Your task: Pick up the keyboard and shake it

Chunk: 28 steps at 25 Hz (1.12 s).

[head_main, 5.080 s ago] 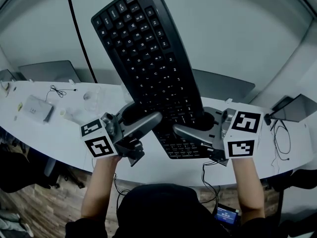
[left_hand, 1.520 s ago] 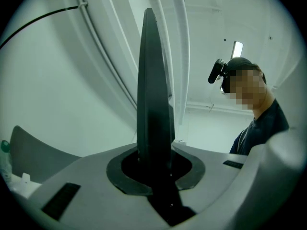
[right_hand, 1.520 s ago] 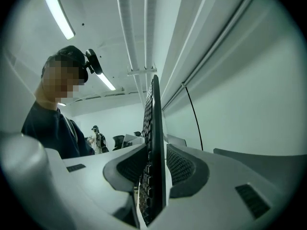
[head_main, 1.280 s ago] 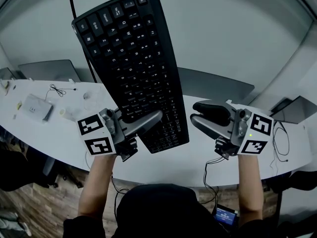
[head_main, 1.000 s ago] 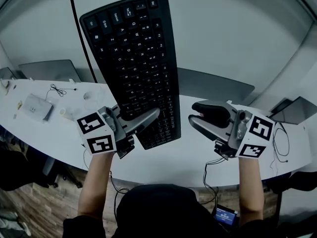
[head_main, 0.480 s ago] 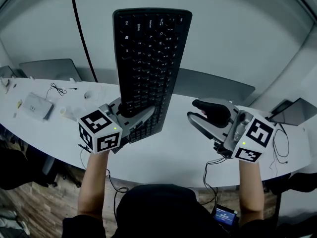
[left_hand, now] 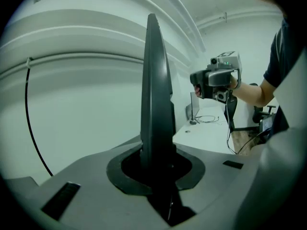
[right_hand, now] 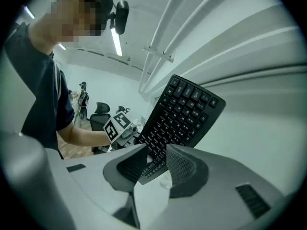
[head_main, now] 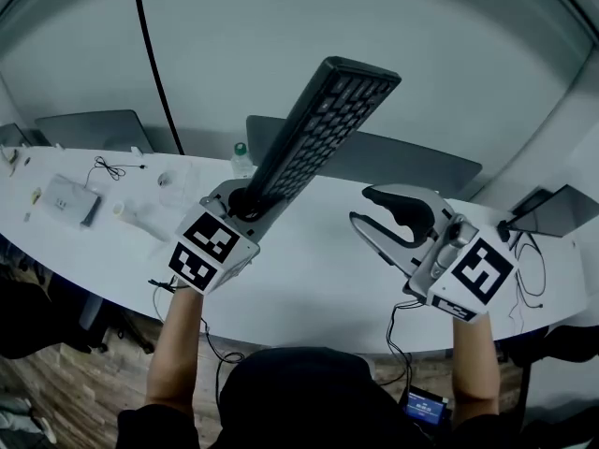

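The black keyboard [head_main: 323, 129] is up in the air above the white desk [head_main: 309, 288], standing on its short end and leaning up to the right, turned almost edge-on to the head view. My left gripper [head_main: 248, 204] is shut on its lower end. In the left gripper view the keyboard [left_hand: 153, 90] rises as a thin dark blade out of the left gripper [left_hand: 156, 164]. My right gripper [head_main: 365, 209] hangs open to the right, apart from the keyboard, with nothing in it. Past the right gripper [right_hand: 158, 169], the right gripper view shows the keyboard [right_hand: 184, 114] with its keys facing me.
A black cable [head_main: 150, 54] runs down the wall behind. On the desk lie a small white box [head_main: 70, 202] and a thin wire at the left, grey flat panels [head_main: 412, 162] at the back, and a laptop [head_main: 562, 199] and cables at the right.
My left gripper has rolled over and the keyboard has swung with it, from keys facing me to nearly edge-on and leaning right. The right gripper has stayed open and apart.
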Available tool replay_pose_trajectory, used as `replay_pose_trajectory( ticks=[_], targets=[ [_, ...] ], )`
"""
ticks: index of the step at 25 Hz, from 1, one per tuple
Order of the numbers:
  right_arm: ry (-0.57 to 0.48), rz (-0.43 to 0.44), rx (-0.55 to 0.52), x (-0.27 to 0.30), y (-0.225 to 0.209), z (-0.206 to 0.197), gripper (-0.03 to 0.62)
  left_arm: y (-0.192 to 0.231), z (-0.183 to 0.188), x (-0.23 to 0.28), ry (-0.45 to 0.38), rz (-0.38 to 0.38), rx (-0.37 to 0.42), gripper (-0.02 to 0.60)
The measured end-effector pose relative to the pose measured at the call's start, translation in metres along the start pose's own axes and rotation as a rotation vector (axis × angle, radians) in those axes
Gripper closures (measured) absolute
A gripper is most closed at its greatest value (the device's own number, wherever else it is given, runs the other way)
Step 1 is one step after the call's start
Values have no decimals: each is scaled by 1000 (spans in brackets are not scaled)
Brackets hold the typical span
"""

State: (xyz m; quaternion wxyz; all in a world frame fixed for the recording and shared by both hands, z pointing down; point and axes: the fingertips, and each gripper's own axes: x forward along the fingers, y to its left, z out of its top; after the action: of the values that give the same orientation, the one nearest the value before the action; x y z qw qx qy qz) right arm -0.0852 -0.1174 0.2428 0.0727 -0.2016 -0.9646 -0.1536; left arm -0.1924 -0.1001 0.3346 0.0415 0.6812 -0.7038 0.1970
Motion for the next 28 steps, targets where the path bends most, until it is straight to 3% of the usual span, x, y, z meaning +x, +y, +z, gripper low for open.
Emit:
replay_pose_trajectory(
  ticks=[8,14,20,28],
  targets=[
    [15,-80,-168,6,5,17,477,8,-10,4,87,95,126,489],
    [47,-131,-268,8,9,22,477,11,-12,2,177,180,282,489],
    [185,-148,-386,6,13,8,477,14,-8,2,282,256,464,489],
    [189,-159,-474,10,25,19,477,20,-10,4,334,283,526,489]
  ],
)
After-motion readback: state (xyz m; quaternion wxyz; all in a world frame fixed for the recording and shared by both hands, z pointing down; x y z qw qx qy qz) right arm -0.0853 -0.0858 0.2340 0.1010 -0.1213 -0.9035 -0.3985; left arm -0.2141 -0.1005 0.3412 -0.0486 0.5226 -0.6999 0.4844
